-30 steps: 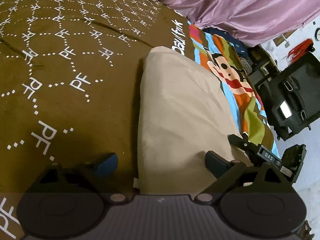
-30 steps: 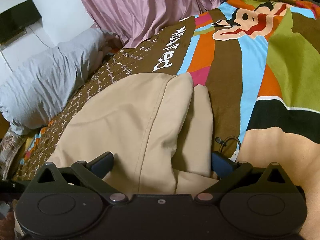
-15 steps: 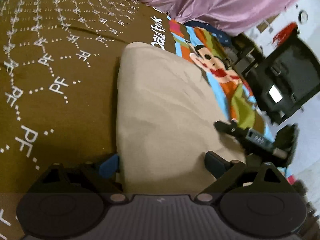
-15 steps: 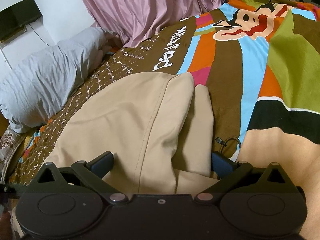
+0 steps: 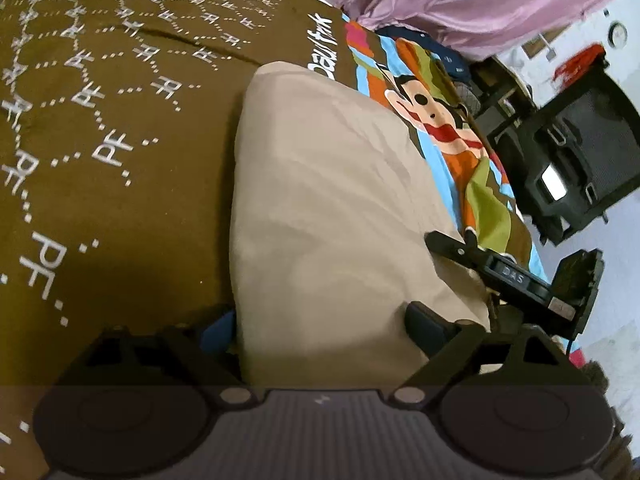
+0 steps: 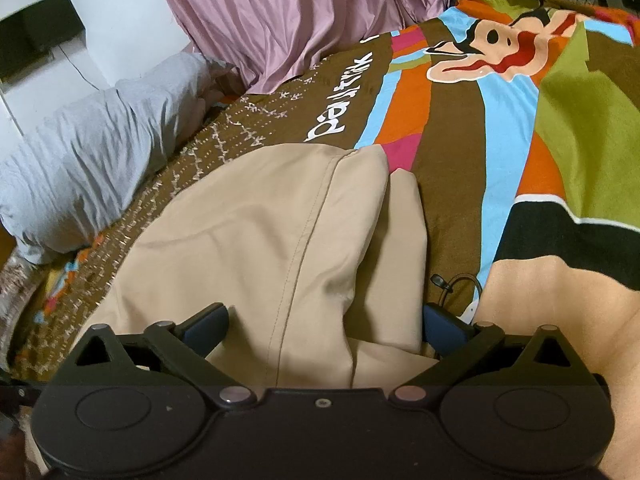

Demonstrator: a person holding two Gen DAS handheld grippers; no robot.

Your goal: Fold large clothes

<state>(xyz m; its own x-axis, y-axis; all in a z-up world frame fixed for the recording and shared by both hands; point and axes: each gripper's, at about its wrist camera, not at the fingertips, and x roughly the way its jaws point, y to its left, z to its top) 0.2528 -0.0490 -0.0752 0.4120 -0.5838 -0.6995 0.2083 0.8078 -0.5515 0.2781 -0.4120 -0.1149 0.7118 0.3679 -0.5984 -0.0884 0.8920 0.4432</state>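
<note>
A beige garment (image 5: 332,200) lies folded into a long pad on the brown patterned bed cover (image 5: 100,208). My left gripper (image 5: 320,324) straddles its near end, jaws wide and closing; the left fingertip (image 5: 218,326) sits half hidden at the cloth's left edge and the right one rests on the cloth. In the right wrist view the garment (image 6: 256,240) shows a seam and a folded flap. My right gripper (image 6: 324,320) straddles that near edge, jaws wide and closing, with cloth between them. Its black body (image 5: 516,278) shows at the garment's right side.
A grey pillow (image 6: 100,152) lies at the bed's head, under a pink curtain (image 6: 300,12). A thin black cable (image 6: 456,284) lies on the colourful cartoon cover (image 6: 500,128) beside my right fingertip. Past the bed's edge stands a black chair (image 5: 568,152).
My left gripper has shifted toward the garment, so the cloth's left edge now covers part of the left fingertip. Both pairs of jaws have narrowed slightly. The right gripper has stayed in place.
</note>
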